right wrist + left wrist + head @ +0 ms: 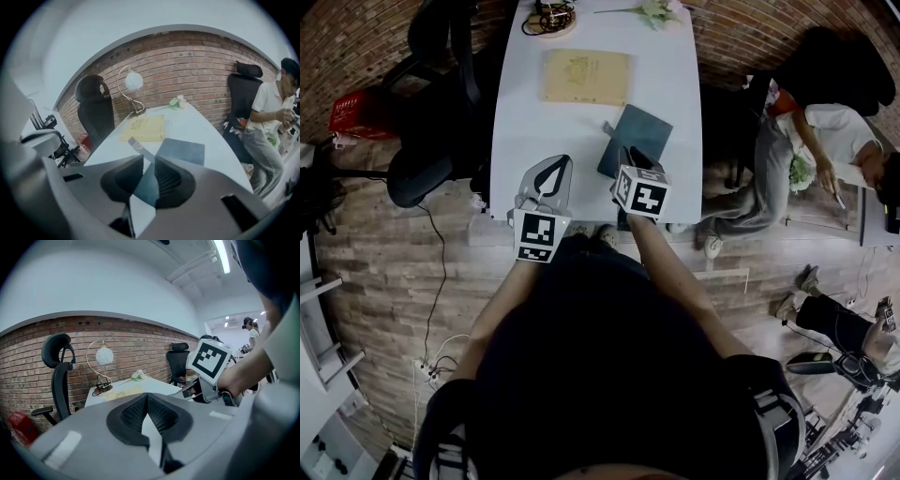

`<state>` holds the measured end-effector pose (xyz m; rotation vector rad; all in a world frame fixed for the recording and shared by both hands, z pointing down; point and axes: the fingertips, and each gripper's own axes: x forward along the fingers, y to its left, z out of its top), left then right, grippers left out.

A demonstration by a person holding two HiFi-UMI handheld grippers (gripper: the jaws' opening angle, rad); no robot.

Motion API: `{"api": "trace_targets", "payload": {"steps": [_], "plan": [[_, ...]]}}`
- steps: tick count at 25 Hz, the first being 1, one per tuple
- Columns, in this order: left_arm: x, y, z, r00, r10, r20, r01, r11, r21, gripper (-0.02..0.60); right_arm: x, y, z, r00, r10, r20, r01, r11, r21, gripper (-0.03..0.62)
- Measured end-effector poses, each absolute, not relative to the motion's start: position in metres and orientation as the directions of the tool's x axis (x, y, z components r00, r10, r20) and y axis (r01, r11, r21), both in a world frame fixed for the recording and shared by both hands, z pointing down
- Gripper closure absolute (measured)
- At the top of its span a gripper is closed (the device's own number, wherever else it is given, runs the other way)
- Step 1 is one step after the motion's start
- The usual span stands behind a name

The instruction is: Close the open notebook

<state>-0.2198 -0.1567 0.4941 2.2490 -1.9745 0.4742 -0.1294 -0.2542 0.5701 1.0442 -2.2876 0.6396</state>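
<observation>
Far left, a red basket (354,112) on the floor, beside a black chair (441,112). Next, a long white table (525,122). Over its near edge, the left gripper (555,164), shut tip to tip, with nothing in it. Up at the far end, a lamp (133,82), then a tan sheet (586,77) lying flat, then a pale flower (656,11). Back near the front, the right gripper (627,156), open a little way, squeezing nothing. Seen through its gap, the near corner of the dark notebook (637,136). Flat on the table, dark cover up, just past the tan sheet. Hard to tell if touching or not. Far right, a sitting person (830,131).
</observation>
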Motion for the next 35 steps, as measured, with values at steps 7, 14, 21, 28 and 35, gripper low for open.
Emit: {"api": "trace_targets", "payload": {"steps": [7,14,21,28,35], "plan": [[-0.213,-0.161,0.494,0.118,-0.946,0.304,-0.979,-0.162,-0.124,0.586,-0.121,-0.257,0.57,-0.544,-0.542,0.641,-0.796,0.576,-0.188,0.526],[-0.196,-0.173,0.489,0.162,-0.946,0.281,-0.972,-0.203,-0.12,0.586,-0.092,-0.264,0.55,-0.509,-0.628,0.588,-0.83,0.54,-0.141,0.581],[-0.16,-0.202,0.459,0.259,-0.944,0.203,-0.949,-0.288,-0.128,0.586,-0.043,-0.274,0.501,-0.468,-0.753,0.463,-0.869,0.487,-0.086,0.582],[-0.136,-0.228,0.379,0.296,-0.954,0.059,-0.943,-0.301,-0.141,0.586,-0.006,-0.279,0.411,-0.433,-0.863,0.26,-0.891,0.454,0.024,0.583],[-0.129,-0.238,0.283,0.287,-0.955,-0.077,-0.936,-0.263,-0.233,0.586,0.018,-0.281,0.31,-0.422,-0.904,0.07,-0.9,0.427,0.09,0.582]]}}
